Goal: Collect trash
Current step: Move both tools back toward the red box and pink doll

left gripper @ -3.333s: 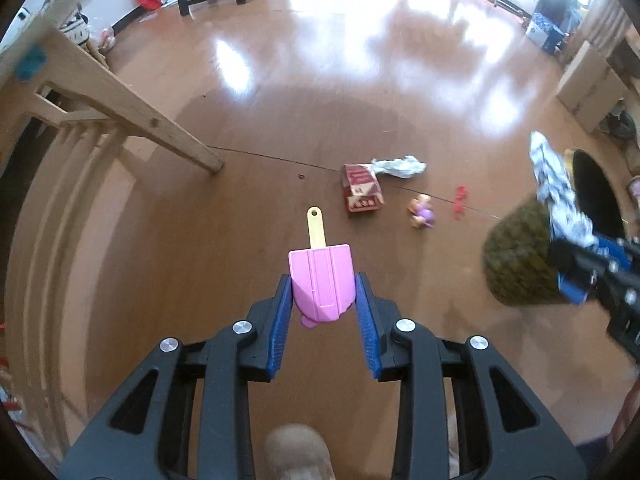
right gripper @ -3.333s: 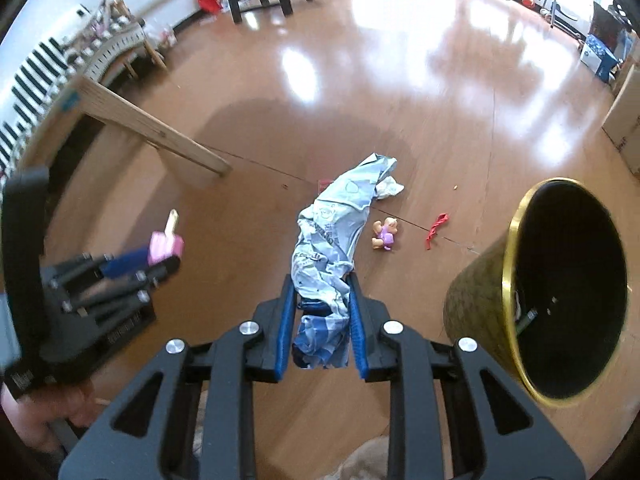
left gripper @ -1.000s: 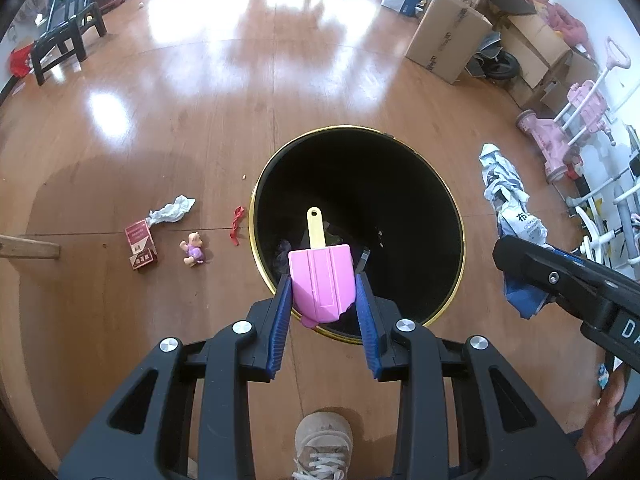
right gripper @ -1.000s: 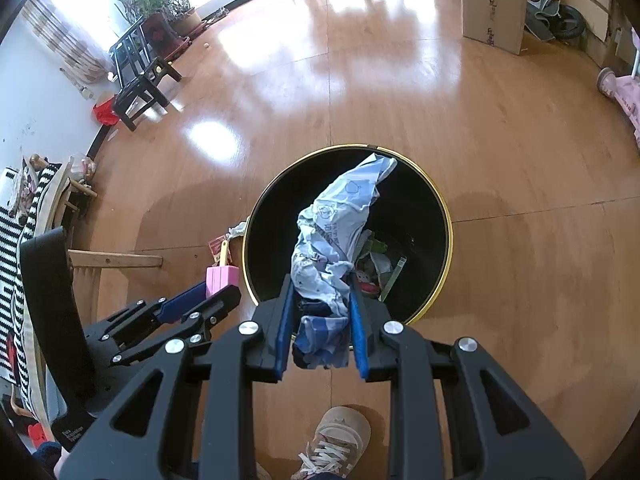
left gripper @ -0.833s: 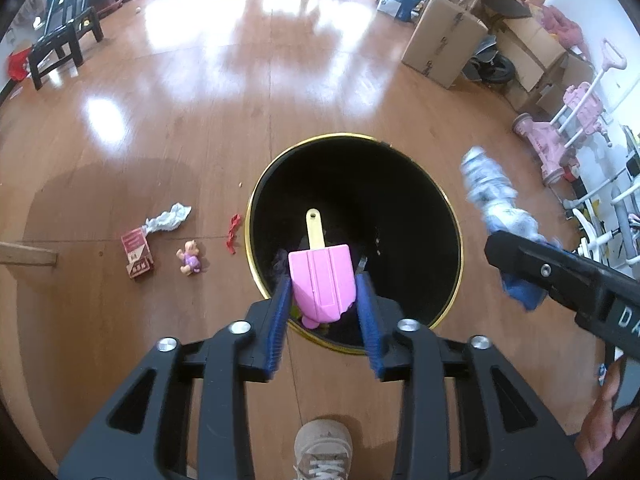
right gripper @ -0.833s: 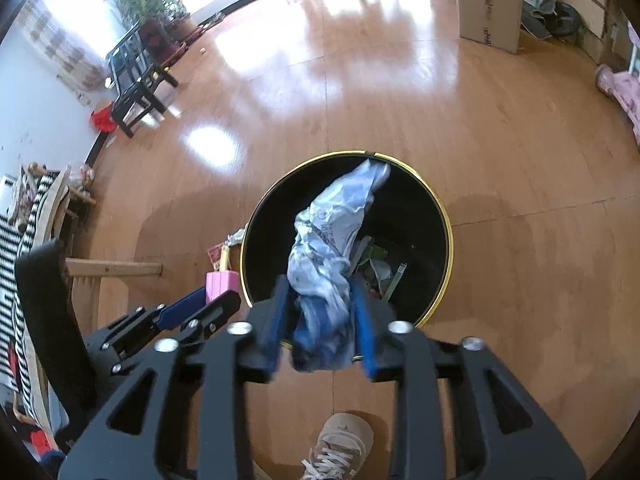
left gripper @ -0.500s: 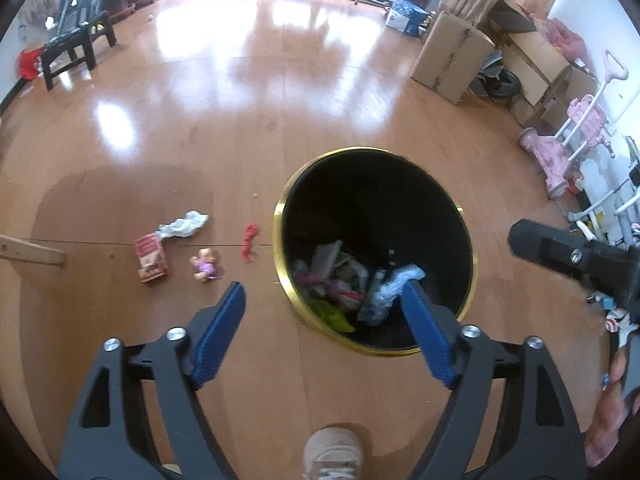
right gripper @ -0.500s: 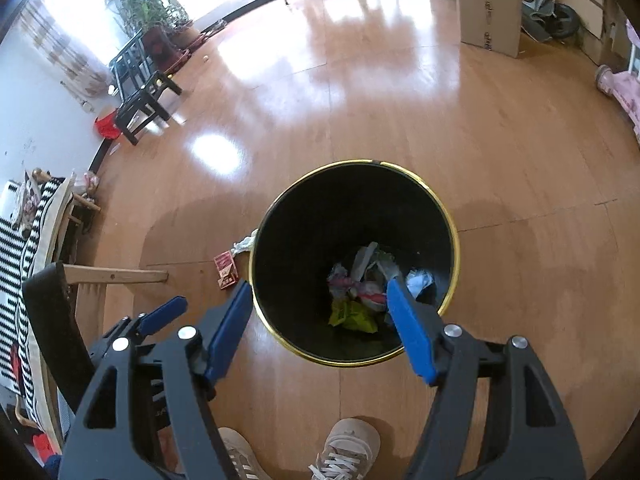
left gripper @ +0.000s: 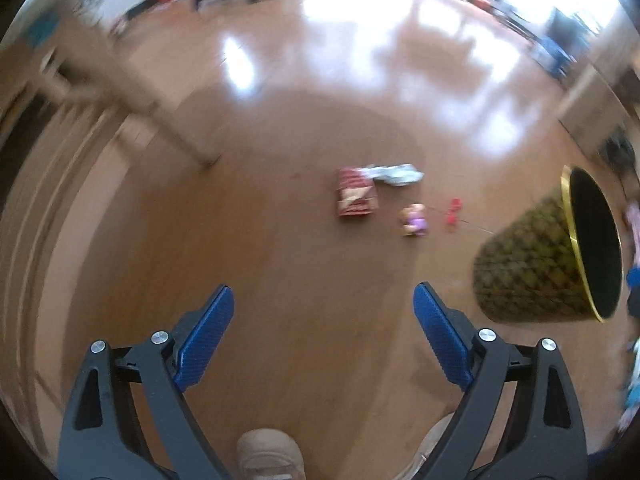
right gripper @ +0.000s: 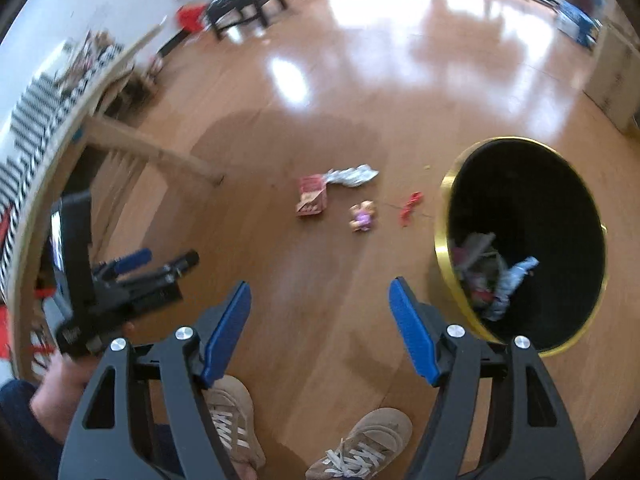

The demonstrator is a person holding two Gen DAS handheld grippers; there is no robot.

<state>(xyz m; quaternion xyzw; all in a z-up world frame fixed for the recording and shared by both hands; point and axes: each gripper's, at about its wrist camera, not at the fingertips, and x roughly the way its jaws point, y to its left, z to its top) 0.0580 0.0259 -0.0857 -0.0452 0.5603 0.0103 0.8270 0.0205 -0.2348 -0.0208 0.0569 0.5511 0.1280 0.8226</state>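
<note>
On the wooden floor ahead lie a red carton (left gripper: 356,198) (right gripper: 311,196), a crumpled white wrapper (left gripper: 394,174) (right gripper: 352,176), a small pink toy (left gripper: 415,221) (right gripper: 362,216) and a red scrap (left gripper: 454,212) (right gripper: 410,204). The gold-rimmed black bin (left gripper: 532,276) (right gripper: 439,240) stands to their right, with a heap of trash (right gripper: 492,276) inside. My left gripper (left gripper: 322,290) (right gripper: 170,258) hangs well short of the litter, its jaws opening with nothing between them. My right gripper (right gripper: 320,284) is open and empty, left of the bin.
A slanted wooden rail (left gripper: 160,116) (right gripper: 160,148) and slatted frame stand at the left. A black chair (right gripper: 248,4) is at the far wall and a cardboard box (right gripper: 616,80) at the far right. The person's shoes (right gripper: 236,420) are just below my grippers.
Both grippers let go over the bin: the pink ice-lolly toy and the blue-white wrapper dropped in. Both then swung left, so the bin now sits at the right and the floor litter ahead.
</note>
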